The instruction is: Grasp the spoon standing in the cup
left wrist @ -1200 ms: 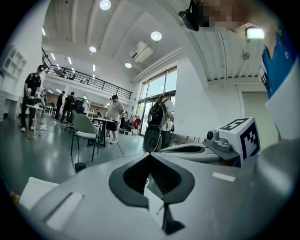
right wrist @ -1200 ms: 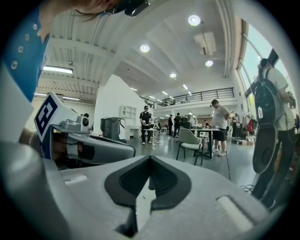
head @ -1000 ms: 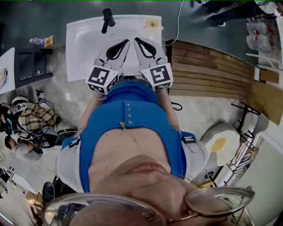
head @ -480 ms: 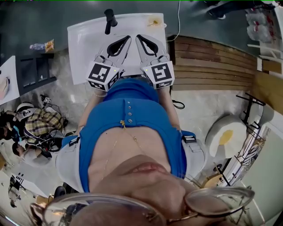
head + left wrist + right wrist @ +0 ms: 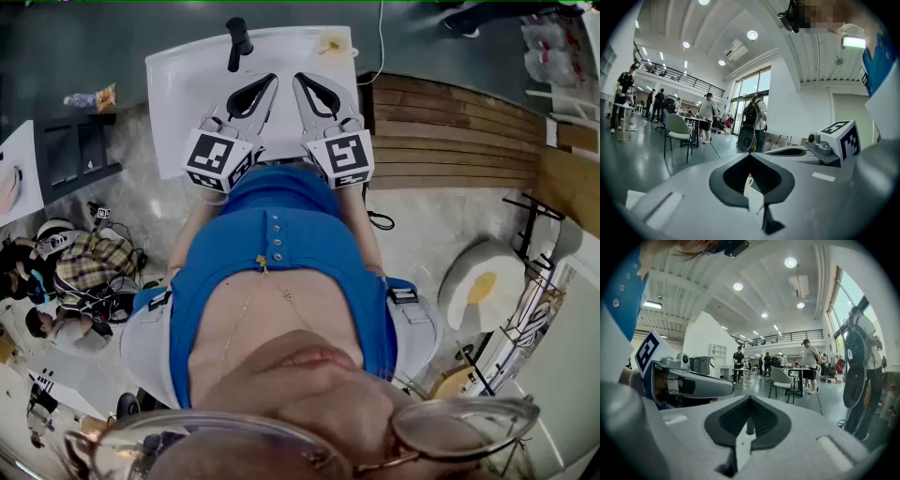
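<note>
Head view: left tongs (image 5: 269, 82) and right tongs (image 5: 300, 82) side by side over white counter (image 5: 187, 94), each pair closed tip to tip, nothing clamped. Dark cup (image 5: 238, 39) at counter's far edge, 11 o'clock of left tongs, apart from both. Spoon too small to distinguish. Yellowish item (image 5: 330, 44) at 1 o'clock of right tongs.

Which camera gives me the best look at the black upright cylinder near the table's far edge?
Head view: the black upright cylinder stands in full sight on the white table. Right gripper view shows only a dark sliver of it through the jaws' loop; left gripper view doesn't show it.
</note>
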A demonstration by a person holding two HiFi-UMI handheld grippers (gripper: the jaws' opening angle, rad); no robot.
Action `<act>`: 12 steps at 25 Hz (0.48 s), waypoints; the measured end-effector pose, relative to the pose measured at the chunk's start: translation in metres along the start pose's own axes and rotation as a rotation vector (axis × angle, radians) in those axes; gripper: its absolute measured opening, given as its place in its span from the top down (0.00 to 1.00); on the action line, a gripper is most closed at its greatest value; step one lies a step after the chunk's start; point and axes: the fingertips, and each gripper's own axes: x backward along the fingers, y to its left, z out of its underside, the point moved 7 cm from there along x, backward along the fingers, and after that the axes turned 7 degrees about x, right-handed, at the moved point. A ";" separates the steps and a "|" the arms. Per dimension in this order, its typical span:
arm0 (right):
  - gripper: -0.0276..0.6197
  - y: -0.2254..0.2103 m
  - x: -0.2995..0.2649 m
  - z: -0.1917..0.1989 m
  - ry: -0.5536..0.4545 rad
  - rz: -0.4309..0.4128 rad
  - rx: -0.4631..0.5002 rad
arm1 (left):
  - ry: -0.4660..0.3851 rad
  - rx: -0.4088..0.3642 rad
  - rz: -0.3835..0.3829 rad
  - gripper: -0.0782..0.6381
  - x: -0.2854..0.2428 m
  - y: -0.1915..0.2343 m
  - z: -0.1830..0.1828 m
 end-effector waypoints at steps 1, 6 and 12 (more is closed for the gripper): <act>0.95 0.000 0.000 0.000 0.000 0.000 0.000 | 0.000 0.001 -0.001 0.89 0.000 0.000 0.000; 0.96 -0.003 -0.003 0.002 0.004 -0.004 0.005 | 0.003 0.003 -0.003 0.89 -0.001 0.001 0.001; 0.95 -0.008 -0.007 0.007 0.025 -0.009 0.016 | 0.000 0.006 -0.015 0.89 -0.001 0.002 0.000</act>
